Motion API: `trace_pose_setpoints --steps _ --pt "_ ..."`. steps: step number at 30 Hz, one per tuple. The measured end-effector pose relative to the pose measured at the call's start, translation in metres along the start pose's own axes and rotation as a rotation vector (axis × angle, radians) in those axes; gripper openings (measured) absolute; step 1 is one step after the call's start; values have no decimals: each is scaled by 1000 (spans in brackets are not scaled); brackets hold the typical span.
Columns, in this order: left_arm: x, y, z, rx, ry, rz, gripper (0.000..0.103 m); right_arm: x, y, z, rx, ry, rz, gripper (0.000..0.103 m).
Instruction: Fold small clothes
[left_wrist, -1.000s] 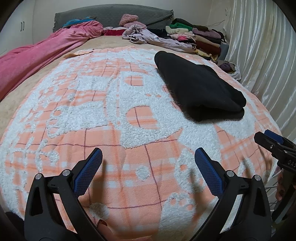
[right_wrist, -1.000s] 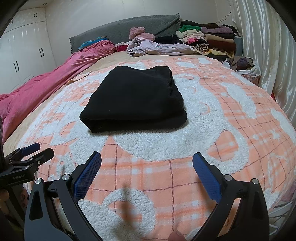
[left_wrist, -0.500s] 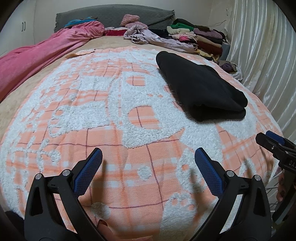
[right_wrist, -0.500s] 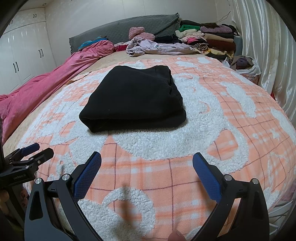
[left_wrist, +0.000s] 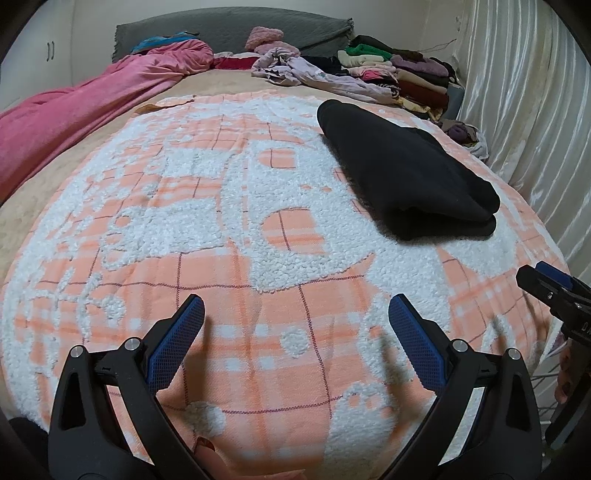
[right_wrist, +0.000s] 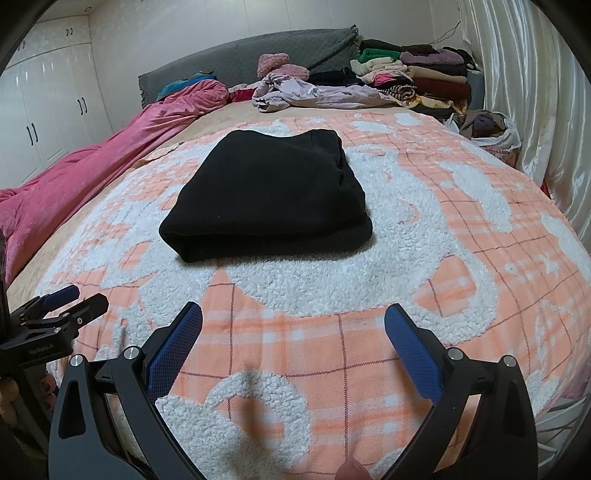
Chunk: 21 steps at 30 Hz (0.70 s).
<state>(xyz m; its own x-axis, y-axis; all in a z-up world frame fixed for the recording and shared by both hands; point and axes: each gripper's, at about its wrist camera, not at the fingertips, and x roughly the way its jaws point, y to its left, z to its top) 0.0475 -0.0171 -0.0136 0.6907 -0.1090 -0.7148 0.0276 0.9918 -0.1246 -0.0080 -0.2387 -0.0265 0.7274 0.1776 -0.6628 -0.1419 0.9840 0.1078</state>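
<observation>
A black garment (right_wrist: 269, 192) lies folded into a thick rectangle on the orange-and-white blanket (right_wrist: 369, 280); in the left wrist view the same garment (left_wrist: 402, 170) sits at the upper right. My right gripper (right_wrist: 293, 317) hovers open over the blanket just in front of the garment, nothing between its fingers. My left gripper (left_wrist: 295, 310) is open too, empty, over the blanket's near part, with the garment well ahead to its right. Each gripper shows at the edge of the other's view: the right gripper (left_wrist: 554, 295) at right, the left gripper (right_wrist: 62, 306) at left.
A pink duvet (right_wrist: 92, 170) runs along the bed's left side. A lilac garment (right_wrist: 314, 92) and a stack of folded clothes (right_wrist: 413, 74) lie at the headboard end. White curtains (right_wrist: 535, 92) hang close on the right, with a bag of clothes (right_wrist: 487, 125) beside them.
Both views have shifted only slightly; the garment sits marginally farther away. Both grippers stay open and the folded garment has not moved on the blanket.
</observation>
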Motion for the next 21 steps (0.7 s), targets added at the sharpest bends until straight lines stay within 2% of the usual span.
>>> trace_pose_setpoints --steps 21 --pt "1 3 -2 -7 12 6 93 -3 -5 5 9 -4 -18 99"
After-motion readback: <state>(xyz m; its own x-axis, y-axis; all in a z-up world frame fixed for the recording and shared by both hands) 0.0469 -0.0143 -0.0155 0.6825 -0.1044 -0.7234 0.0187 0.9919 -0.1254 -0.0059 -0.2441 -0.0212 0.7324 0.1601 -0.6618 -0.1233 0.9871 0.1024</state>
